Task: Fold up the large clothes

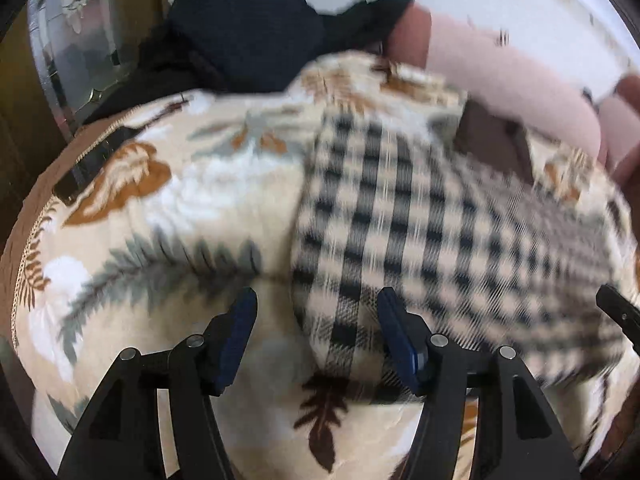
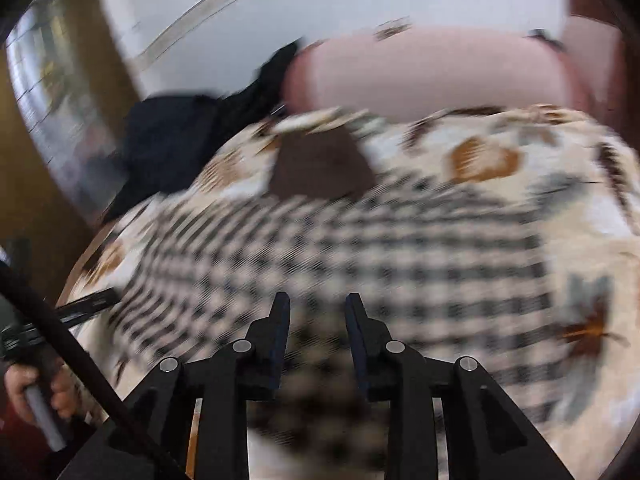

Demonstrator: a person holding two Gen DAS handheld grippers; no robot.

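Your left gripper (image 1: 316,320) fingers gape above the checked garment (image 1: 400,216), gripping nothing; your right gripper (image 2: 318,316) fingers stand part open, empty, over it.

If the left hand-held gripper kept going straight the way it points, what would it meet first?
Probably the checked garment, at its left edge; the left hand-held gripper, open and empty, straddles that edge, so it could meet the leaf-print blanket instead.

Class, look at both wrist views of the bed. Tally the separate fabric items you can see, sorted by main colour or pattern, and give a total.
Black-and-cream checked garment: 1
Dark navy garment: 1
Pink bolster pillow: 1
Leaf-print blanket underneath them: 1
Brown fabric piece at the checked garment's far end, possibly part of it: 1
Total: 5
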